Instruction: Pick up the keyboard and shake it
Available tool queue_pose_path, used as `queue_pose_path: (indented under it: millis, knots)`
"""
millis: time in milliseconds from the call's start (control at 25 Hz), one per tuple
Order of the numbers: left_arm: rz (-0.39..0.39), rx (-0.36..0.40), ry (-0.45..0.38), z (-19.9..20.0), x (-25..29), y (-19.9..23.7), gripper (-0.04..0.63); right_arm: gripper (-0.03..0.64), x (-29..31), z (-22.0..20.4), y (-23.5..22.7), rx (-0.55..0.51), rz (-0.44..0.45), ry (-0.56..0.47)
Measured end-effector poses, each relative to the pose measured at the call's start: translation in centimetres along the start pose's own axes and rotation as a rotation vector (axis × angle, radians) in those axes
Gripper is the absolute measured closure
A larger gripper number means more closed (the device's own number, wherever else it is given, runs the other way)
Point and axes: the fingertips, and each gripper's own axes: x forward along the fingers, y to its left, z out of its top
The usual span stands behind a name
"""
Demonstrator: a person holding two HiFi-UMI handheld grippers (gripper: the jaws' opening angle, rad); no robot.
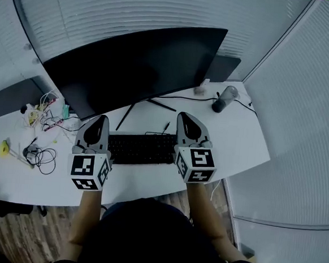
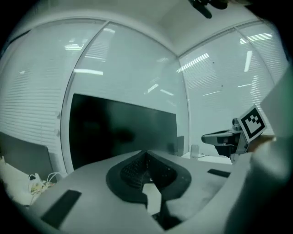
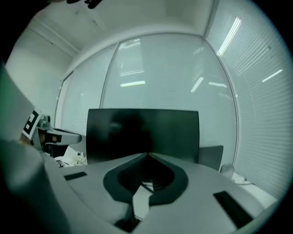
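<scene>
A black keyboard (image 1: 142, 149) lies flat on the white desk (image 1: 240, 142) in front of the monitor. In the head view my left gripper (image 1: 102, 118) hovers over the keyboard's left end and my right gripper (image 1: 184, 116) over its right end, both pointing away towards the monitor. Each gripper view looks out level at the monitor. The left gripper (image 2: 146, 153) has its jaws together with nothing between them. The right gripper (image 3: 147, 154) is likewise shut and empty. The keyboard is in neither gripper view.
A wide black monitor (image 1: 136, 63) on a thin stand fills the back of the desk. A grey cylinder (image 1: 225, 99) stands at the back right. Tangled cables (image 1: 42, 159) and a small yellow item (image 1: 4, 148) lie at the left. Glass walls with blinds surround the desk.
</scene>
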Motion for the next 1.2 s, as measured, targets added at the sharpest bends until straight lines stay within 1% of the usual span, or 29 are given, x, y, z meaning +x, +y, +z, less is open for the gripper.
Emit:
queue_pose_path:
  millis: [120,240,320,400,480,560,840,1200]
  knots:
    - [-0.013,0.009,-0.098,4.6,-1.2,-1.3,0.572,0.588,-1.9,5.1,0.8,-0.051,-0.001,-0.120]
    - [-0.012,0.032,-0.188,8.9,-2.2,-2.2,0.572,0.589,-3.5,9.1,0.8,-0.065,-0.013,-0.215]
    - [-0.014,0.042,-0.228,10.9,-2.9,-2.9,0.572,0.589,-4.6,11.0,0.7,-0.073,-0.014,-0.257]
    - [-0.018,0.056,-0.248,12.0,-3.4,-3.5,0.572,0.589,-5.5,12.2,0.6,-0.083,-0.015,-0.280]
    - [-0.022,0.067,-0.250,12.4,-3.6,-3.9,0.572,0.589,-6.2,12.9,0.6,-0.090,-0.013,-0.287]
    - [-0.028,0.061,-0.246,12.2,-3.7,-4.4,0.572,0.589,-6.7,12.9,0.6,-0.092,-0.002,-0.286]
    - [-0.033,0.046,-0.237,11.3,-4.1,-6.1,0.572,0.589,-7.7,11.4,0.5,-0.062,0.050,-0.267]
    - [-0.015,0.044,-0.219,9.9,-4.3,-7.6,0.572,0.590,-8.3,10.0,-0.9,-0.043,0.072,-0.259]
